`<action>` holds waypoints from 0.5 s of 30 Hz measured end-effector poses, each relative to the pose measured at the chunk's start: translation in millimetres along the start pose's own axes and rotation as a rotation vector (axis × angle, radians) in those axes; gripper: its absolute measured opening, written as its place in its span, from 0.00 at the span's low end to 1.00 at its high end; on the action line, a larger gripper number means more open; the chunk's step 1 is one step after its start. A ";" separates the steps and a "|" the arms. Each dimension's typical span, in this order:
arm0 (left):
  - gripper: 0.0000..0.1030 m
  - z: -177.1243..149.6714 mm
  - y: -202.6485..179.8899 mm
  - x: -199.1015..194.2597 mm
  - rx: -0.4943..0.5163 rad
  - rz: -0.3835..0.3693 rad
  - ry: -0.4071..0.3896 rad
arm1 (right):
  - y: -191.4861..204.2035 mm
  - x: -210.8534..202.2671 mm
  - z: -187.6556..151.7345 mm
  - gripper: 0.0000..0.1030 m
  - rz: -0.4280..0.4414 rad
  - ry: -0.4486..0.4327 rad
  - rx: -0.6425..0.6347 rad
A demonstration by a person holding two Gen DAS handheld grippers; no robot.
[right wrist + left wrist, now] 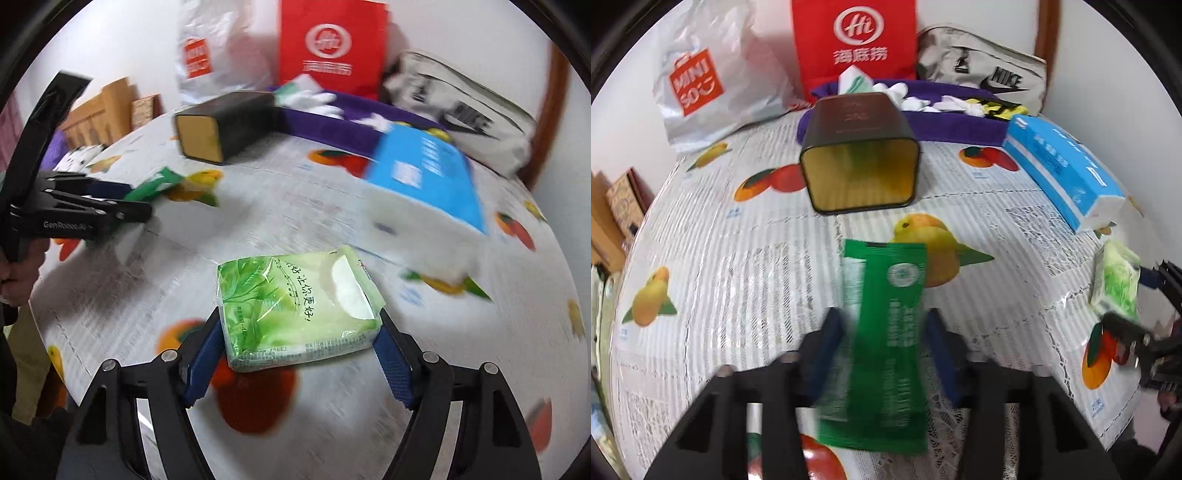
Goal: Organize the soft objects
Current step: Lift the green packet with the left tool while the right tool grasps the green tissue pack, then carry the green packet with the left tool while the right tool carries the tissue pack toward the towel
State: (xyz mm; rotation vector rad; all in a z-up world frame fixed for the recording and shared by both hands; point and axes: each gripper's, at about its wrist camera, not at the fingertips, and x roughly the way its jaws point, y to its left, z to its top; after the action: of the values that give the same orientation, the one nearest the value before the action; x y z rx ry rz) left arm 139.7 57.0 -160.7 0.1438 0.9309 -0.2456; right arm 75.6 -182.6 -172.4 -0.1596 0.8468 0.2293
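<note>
A dark green sachet packet (886,332) stands lengthwise between the blue pads of my left gripper (884,317), which is shut on it above the fruit-print tablecloth (738,277). In the right wrist view the left gripper (144,203) sits at the far left, with the green packet (155,184) poking out of it. My right gripper (299,321) is shut on a pale green tissue pack (295,306), one pad pressing each short side. The left wrist view shows that tissue pack (1115,284) at the right edge.
A dark tin (860,177) lies on its side, its gold mouth facing me. A blue tissue box (1060,170) lies to the right. Behind are a purple cloth (960,125) with white items, a red bag (853,40), a Miniso bag (701,81) and a Nike bag (990,70).
</note>
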 end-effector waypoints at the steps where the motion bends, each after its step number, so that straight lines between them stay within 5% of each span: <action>1: 0.34 -0.1 -0.8 -0.3 -0.001 0.001 -0.002 | -5.0 0.0 -1.2 0.74 -0.004 0.001 0.013; 15: 0.26 9.7 9.2 -8.6 -0.114 -0.073 0.014 | -24.3 -5.3 10.8 0.73 0.043 0.011 0.073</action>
State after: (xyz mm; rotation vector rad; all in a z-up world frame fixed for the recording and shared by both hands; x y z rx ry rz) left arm 144.8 64.9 -147.9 0.0067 0.9624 -0.2586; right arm 86.4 -204.3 -160.2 -0.0745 0.8686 0.2375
